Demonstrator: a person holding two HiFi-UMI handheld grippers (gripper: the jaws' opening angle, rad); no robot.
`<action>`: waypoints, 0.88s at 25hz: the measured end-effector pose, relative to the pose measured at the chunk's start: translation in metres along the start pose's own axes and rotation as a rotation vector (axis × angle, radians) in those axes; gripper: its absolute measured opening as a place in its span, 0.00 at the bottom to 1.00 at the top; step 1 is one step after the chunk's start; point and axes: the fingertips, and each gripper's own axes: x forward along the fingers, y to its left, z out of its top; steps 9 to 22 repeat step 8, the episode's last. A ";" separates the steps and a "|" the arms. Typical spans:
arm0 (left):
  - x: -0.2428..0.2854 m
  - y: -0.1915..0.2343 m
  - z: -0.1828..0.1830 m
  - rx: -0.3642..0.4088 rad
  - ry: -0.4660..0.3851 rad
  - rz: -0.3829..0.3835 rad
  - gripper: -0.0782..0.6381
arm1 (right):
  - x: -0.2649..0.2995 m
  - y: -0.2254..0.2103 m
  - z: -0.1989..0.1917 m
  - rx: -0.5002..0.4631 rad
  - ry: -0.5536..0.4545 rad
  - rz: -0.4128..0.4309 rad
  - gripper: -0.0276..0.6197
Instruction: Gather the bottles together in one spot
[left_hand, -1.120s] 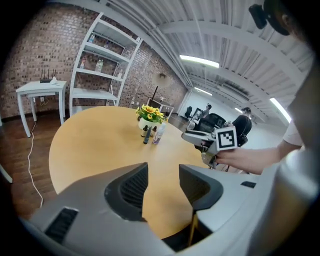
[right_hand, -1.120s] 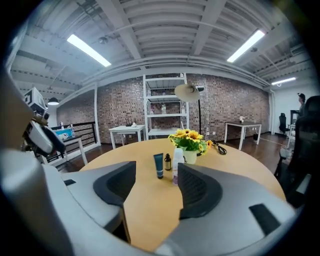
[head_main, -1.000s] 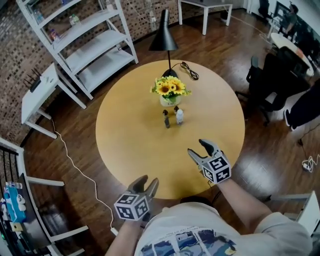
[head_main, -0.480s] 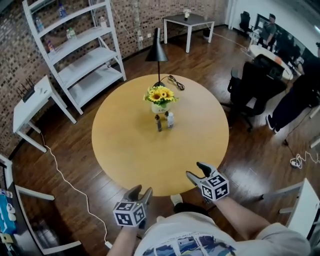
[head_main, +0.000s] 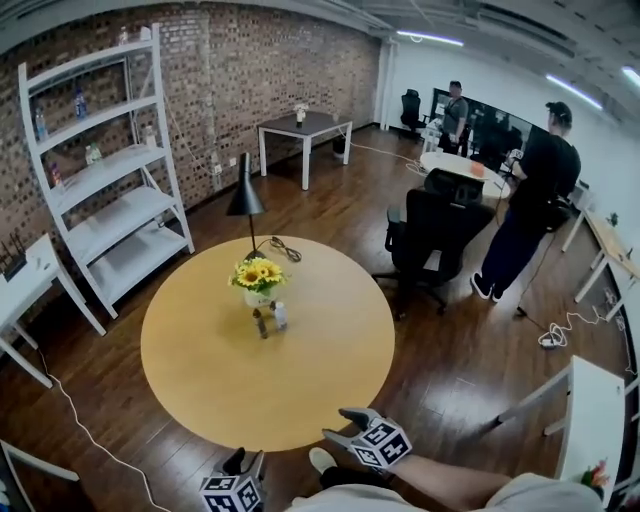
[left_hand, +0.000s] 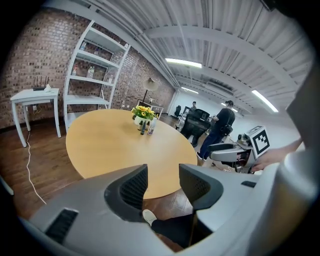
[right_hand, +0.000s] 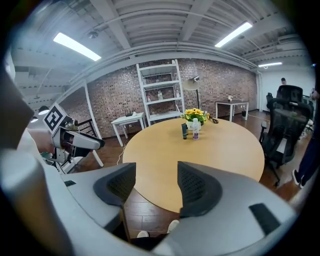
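Observation:
A dark bottle and a white bottle stand close together on the round wooden table, just in front of the sunflower vase. The same dark bottle and white bottle show far off in the right gripper view. The left gripper view also catches the pair, dark bottle beside white bottle. My left gripper and right gripper hang off the table's near edge, far from the bottles. Both are open and empty: left gripper, right gripper.
A sunflower vase and a black lamp stand on the table behind the bottles. A white shelf unit and a white side table are at the left. An office chair and standing people are at the right.
Both grippers have drawn back from over the table to beyond its near edge, and the head view has pulled away and lifted. The bottles have not moved.

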 end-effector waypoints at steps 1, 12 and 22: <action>-0.001 0.001 -0.002 0.002 -0.001 -0.001 0.39 | 0.000 0.004 -0.001 -0.004 0.000 0.003 0.48; 0.023 -0.007 0.011 0.038 -0.015 -0.044 0.39 | -0.002 -0.014 0.007 -0.036 -0.011 -0.032 0.48; 0.023 -0.007 0.011 0.038 -0.015 -0.044 0.39 | -0.002 -0.014 0.007 -0.036 -0.011 -0.032 0.48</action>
